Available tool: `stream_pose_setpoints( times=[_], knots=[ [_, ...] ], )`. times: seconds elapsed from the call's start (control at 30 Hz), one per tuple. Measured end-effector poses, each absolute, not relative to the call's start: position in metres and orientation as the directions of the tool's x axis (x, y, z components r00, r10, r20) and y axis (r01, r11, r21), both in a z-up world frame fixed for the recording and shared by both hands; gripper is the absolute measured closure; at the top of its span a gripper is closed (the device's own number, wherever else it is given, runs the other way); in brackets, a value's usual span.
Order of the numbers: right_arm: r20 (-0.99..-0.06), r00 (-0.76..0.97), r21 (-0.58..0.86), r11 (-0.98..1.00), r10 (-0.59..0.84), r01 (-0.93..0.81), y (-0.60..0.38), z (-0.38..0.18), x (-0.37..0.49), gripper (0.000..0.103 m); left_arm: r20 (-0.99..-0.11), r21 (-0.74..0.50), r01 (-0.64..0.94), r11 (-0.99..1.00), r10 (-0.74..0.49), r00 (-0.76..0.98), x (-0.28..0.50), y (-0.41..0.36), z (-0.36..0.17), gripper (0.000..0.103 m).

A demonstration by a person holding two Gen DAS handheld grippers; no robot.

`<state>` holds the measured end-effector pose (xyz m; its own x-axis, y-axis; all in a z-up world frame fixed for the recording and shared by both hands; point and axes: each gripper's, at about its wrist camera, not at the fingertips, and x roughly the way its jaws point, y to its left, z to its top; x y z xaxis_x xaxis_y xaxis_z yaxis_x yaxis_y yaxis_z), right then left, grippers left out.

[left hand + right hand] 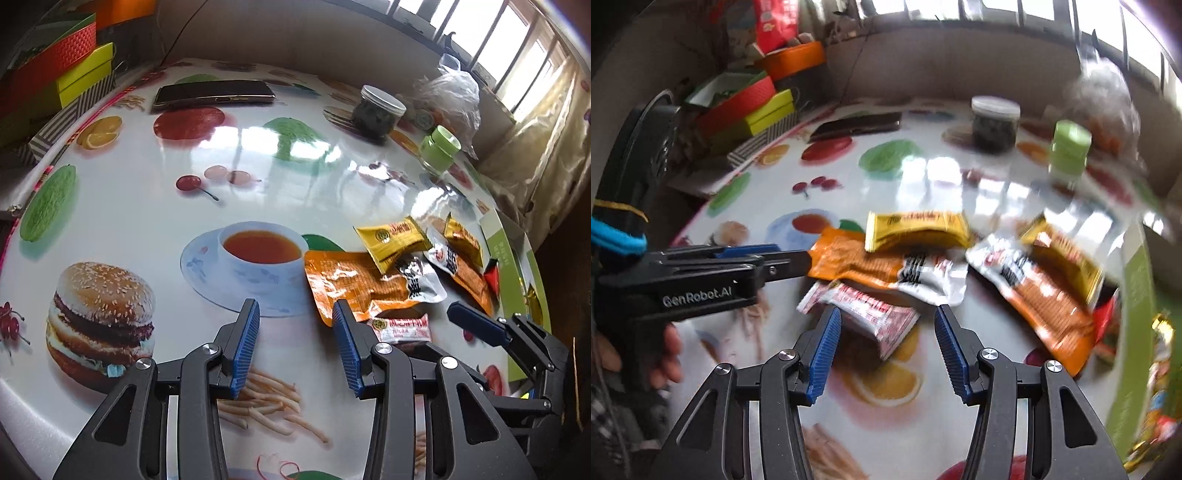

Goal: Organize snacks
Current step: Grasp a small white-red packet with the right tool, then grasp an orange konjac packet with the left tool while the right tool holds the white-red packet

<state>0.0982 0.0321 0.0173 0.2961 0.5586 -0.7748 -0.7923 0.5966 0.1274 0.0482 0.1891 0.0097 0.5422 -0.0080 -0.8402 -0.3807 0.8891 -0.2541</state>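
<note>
Several snack packets lie in a loose pile on the picture-printed table [147, 177]: a long orange packet [351, 284], a yellow one [395, 240], a small red-and-white one [404, 328] and a second orange-and-white one [465, 258]. My left gripper [295, 310] is open and holds nothing; its right finger is at the orange packet's lower left corner. My right gripper [888, 314] is open too. The red-and-white packet [864, 310] lies on the table just ahead of it, one end reaching between the fingertips without being pressed. The left gripper [783, 258] comes in from the left, its tip at the orange packet [857, 262].
An open green box [508, 266] with wrapped snacks inside sits at the table's right edge. Further back are a phone [214, 94], a dark-filled jar [376, 110], a green-lidded jar [441, 147] and a plastic bag [450, 92]. Stacked coloured boxes [74, 70] stand at the back left.
</note>
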Motion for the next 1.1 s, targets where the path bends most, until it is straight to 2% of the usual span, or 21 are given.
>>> stream_pose_setpoints(
  times=[0.17, 0.47, 0.53, 0.6, 0.7, 1.1],
  knots=[
    [-0.785, 0.251, 0.067, 0.481, 0.567, -0.874, 0.054, 0.015, 0.091, 0.05, -0.842, -0.252, -0.392, 0.885, -0.002, 0.539, 0.047, 0.195, 0.009, 0.061],
    [-0.825, 0.198, 0.1, 0.48, 0.53, -0.871, 0.056, 0.002, 0.093, 0.049, -0.839, -0.271, -0.389, 0.88, -0.018, 0.544, 0.049, 0.198, 0.008, 0.061],
    [-0.821, 0.202, 0.111, 0.497, 0.533, -0.86, 0.053, 0.002, 0.092, 0.056, -0.84, -0.265, -0.392, 0.881, -0.011, 0.542, 0.05, 0.199, 0.009, 0.061],
    [-0.816, 0.222, 0.113, 0.524, 0.534, -0.844, 0.048, 0.002, 0.093, 0.072, -0.839, -0.267, -0.387, 0.882, -0.016, 0.543, 0.052, 0.198, 0.009, 0.061],
    [-0.812, 0.222, 0.147, 0.558, 0.54, -0.817, 0.041, 0.003, 0.097, 0.084, -0.841, -0.262, -0.375, 0.889, -0.02, 0.54, 0.055, 0.195, 0.008, 0.061],
    [-0.785, 0.268, 0.226, 0.66, 0.559, -0.716, 0.003, 0.023, 0.111, 0.084, -0.841, -0.251, -0.351, 0.902, -0.023, 0.541, 0.061, 0.186, 0.008, 0.061]
  ],
)
